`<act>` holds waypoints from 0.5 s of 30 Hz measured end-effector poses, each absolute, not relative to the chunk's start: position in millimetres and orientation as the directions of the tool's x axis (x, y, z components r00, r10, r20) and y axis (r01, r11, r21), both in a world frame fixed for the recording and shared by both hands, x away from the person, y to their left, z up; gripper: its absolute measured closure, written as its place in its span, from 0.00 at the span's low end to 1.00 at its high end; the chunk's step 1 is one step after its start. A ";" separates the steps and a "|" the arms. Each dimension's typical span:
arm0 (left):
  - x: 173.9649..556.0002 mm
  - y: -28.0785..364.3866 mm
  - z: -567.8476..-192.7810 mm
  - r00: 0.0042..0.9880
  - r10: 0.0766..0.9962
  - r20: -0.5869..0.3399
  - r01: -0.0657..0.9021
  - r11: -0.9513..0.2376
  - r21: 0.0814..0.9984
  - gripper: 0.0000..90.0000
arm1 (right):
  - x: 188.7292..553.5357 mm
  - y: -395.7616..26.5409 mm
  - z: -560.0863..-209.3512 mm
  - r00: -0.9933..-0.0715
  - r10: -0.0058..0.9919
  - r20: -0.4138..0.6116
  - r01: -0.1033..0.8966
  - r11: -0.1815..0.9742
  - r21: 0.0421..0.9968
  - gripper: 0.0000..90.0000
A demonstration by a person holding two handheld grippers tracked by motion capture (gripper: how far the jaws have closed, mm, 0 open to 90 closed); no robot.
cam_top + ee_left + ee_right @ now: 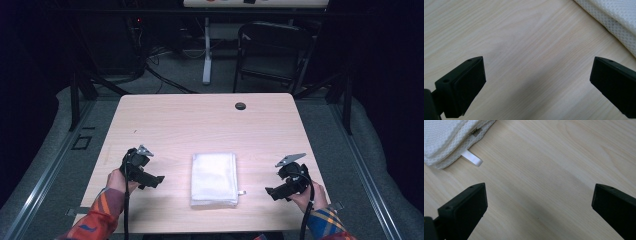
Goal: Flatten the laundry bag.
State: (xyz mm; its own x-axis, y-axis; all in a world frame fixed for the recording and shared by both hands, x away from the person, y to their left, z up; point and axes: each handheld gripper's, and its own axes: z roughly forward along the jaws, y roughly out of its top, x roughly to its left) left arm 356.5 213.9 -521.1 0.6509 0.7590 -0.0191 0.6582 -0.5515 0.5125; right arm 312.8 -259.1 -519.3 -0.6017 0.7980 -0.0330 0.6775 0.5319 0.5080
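Both spread wide, gripping nothing: left gripper (159, 179), right gripper (269, 190). Folded white towel (214, 178) flat between them, just beyond the fingertips on the table (200, 120). Risks: pinching only the top layer, unfolding the stack; snagging the tag (472, 158).

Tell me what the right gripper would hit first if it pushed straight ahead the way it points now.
Probably the bare table top. The right gripper has its jaws wide apart, with only wood between and ahead of them. The folded white towel and its tag lie off to the side of that line, though depth is hard to judge.
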 end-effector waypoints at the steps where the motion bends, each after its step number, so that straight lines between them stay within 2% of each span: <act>1: 356.5 213.6 -520.7 0.655 0.755 -0.020 0.656 -0.556 0.510 0.00 | 313.2 -259.2 -519.6 -0.600 0.799 -0.028 0.681 0.529 0.505 0.00; 7: 353.9 208.8 -515.0 0.676 0.734 -0.056 0.641 -0.550 0.535 0.00 | 314.3 -258.1 -523.5 -0.597 0.802 0.021 0.706 0.512 0.489 0.00; 15: 352.8 198.3 -514.2 0.716 0.697 -0.039 0.602 -0.587 0.541 0.00 | 317.2 -258.5 -528.5 -0.588 0.804 0.089 0.737 0.488 0.468 0.00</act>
State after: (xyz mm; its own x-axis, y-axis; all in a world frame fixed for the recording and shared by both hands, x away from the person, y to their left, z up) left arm 352.8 198.3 -514.2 0.7155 0.6975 -0.0393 0.6021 -0.5872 0.5409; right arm 317.2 -258.5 -528.5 -0.5883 0.8037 0.0888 0.7369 0.4877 0.4681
